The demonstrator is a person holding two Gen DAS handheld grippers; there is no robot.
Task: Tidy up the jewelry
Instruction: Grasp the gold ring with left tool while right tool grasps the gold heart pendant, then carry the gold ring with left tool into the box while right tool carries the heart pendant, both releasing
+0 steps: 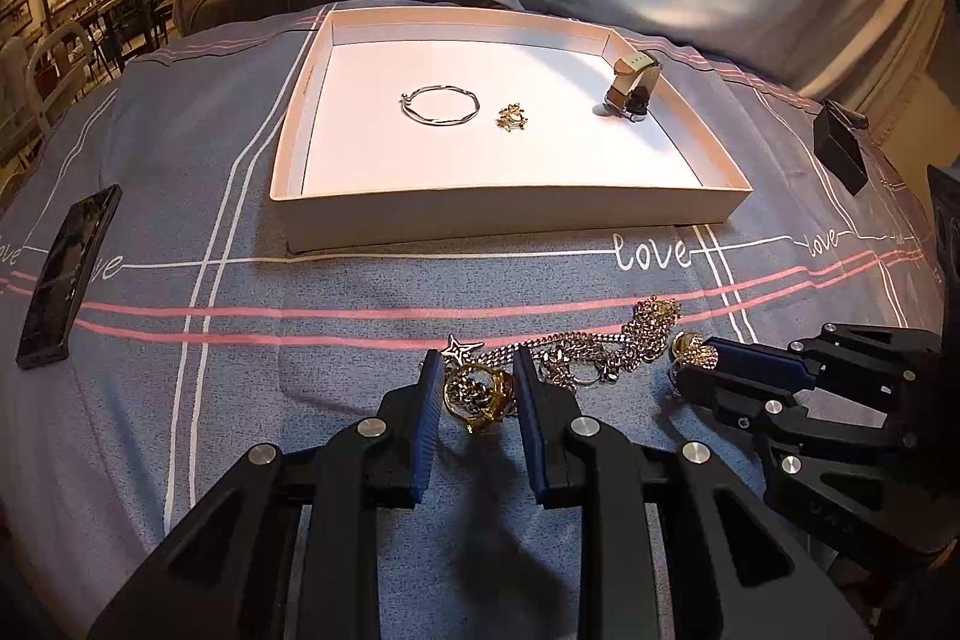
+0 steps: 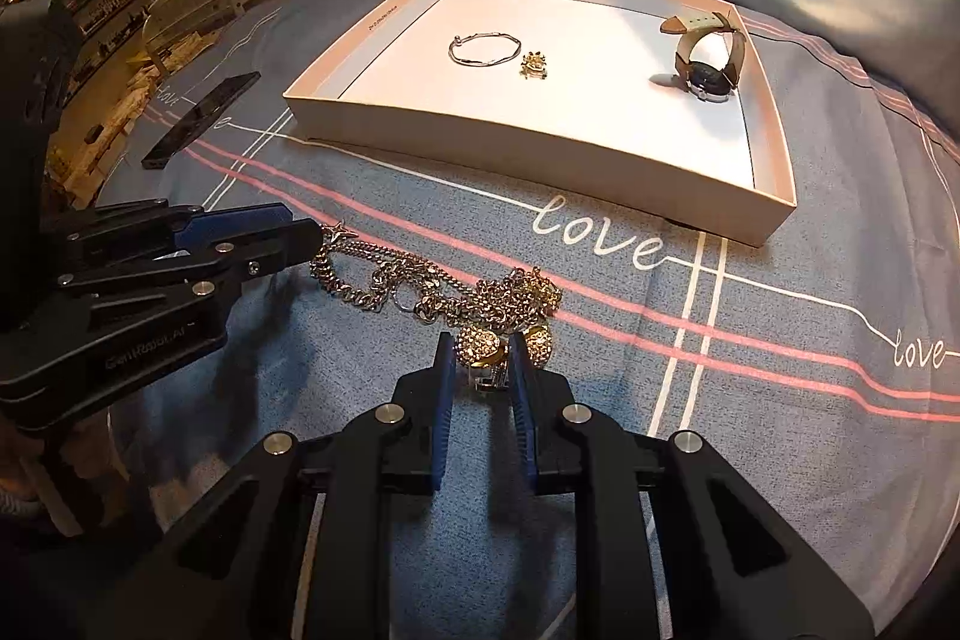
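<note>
My left gripper point(image 1: 477, 370) is shut on a chunky gold ring point(image 1: 480, 400) that rests on the grey bedspread. Beside it lies a tangled pile of silver and gold chains point(image 1: 600, 349) with a small star charm point(image 1: 461, 349). My right gripper point(image 2: 481, 352) is shut on a sparkly gold ring point(image 2: 478, 347) at the near end of the chain pile point(image 2: 432, 289). A second sparkly piece point(image 2: 538, 340) sits just outside its right finger. Further back, the white tray point(image 1: 504, 208) holds a silver bangle point(image 1: 441, 103), a small gold brooch point(image 1: 512, 117) and a wristwatch point(image 1: 633, 85).
A dark phone point(image 1: 69, 277) lies on the bedspread to the left. A black box point(image 1: 840, 148) sits to the right of the tray. The two grippers are close together, one at each end of the chain pile. Bedding is bunched up behind the tray.
</note>
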